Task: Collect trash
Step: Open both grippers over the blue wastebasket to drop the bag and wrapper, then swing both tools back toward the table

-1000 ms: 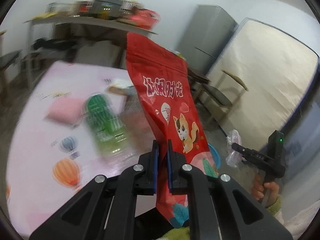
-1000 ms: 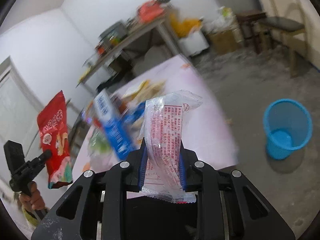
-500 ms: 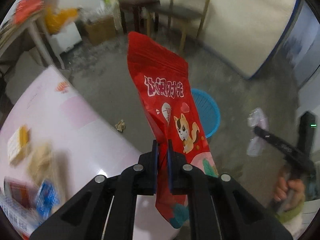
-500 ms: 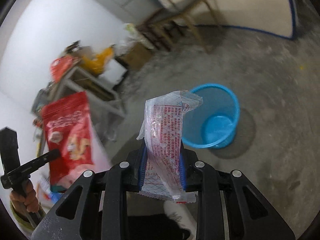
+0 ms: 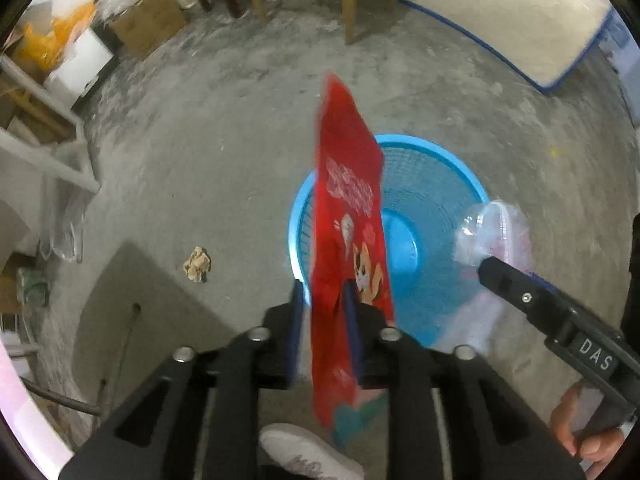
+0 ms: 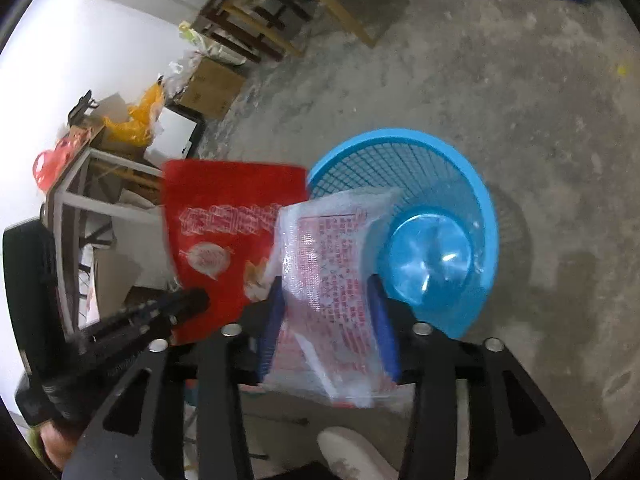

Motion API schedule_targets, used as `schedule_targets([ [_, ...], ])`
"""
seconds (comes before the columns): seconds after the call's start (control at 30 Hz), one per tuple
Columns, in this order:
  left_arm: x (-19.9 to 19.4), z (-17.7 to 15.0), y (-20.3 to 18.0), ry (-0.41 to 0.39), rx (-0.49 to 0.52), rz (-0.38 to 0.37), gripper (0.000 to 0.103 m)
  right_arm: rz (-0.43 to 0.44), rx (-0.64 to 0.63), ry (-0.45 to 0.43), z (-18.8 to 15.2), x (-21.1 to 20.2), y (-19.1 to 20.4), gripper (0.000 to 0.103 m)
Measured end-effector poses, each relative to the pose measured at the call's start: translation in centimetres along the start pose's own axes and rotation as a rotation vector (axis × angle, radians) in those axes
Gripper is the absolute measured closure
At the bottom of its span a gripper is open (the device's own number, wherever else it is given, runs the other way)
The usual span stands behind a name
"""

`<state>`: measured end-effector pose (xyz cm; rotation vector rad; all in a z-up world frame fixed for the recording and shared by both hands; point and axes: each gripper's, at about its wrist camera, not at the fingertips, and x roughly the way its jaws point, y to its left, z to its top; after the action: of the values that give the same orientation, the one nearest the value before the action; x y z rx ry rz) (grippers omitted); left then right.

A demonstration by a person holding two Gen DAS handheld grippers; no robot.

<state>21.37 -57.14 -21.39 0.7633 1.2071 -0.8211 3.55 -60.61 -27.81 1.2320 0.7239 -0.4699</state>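
Observation:
My left gripper (image 5: pixel 323 300) stands open; the red snack bag (image 5: pixel 348 216) hangs loose and blurred between its parted jaws, above the near rim of the blue mesh bin (image 5: pixel 432 184). My right gripper (image 6: pixel 328 292) is also open, with the clear printed wrapper (image 6: pixel 328 252) loose between its jaws over the bin (image 6: pixel 452 184). The red bag (image 6: pixel 224 236) shows left of the wrapper in the right wrist view. The wrapper (image 5: pixel 496 228) and right gripper show at the right of the left wrist view.
A crumpled paper scrap (image 5: pixel 197 264) lies on the concrete floor left of the bin. Wooden chair legs (image 5: pixel 348 4) and cardboard boxes (image 5: pixel 148 28) stand at the back. A metal table frame (image 6: pixel 104 196) is at the left. My shoe (image 5: pixel 308 456) is below.
Both grippers have moved over the blue bin and tilted down. Both jaws have parted, and the red bag and the wrapper have come loose and blur as they slip.

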Motion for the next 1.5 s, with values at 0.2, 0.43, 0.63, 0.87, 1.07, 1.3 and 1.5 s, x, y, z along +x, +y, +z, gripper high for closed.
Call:
schedule_targets([
  [0.2,-1.1,0.7,0.4,-0.08,-0.072,-0.043,0.051,-0.049,0.033,-0.013,0.9,1.2,-1.2,0.034],
  [0.43,-6.0,0.2,0.1,-0.166,-0.076,-0.067,0.049,-0.094,-0.005,-0.076,-0.6,-1.4,-1.6,0.033],
  [0.63,-15.0,-1.9,-0.3,-0.31,-0.074,-0.231,0.035,-0.106,-0.081,-0.129,-1.5,-4.6,-0.8,0.031],
  [0.87,-26.0,-7.1,1.8,-0.478,-0.077,-0.35,0.024,-0.165,-0.257,-0.226,-4.7,-9.9,4.6,0.02],
  [1.07,-32.3,-15.7,5.5,-0.597,-0.109,-0.376,0.017,-0.219,-0.425,-0.343,-8.8,-14.9,10.6,0.008],
  [1.3,-34.5,-28.5,11.7,-0.673,-0.257,-0.358,0.009,-0.311,-0.649,-0.402,-14.2,-17.4,16.7,0.008],
  [1.5,-34.5,-39.8,17.4,-0.774,-0.425,-0.28,0.008,-0.213,-0.816,-0.353,-19.5,-17.5,21.0,0.008],
])
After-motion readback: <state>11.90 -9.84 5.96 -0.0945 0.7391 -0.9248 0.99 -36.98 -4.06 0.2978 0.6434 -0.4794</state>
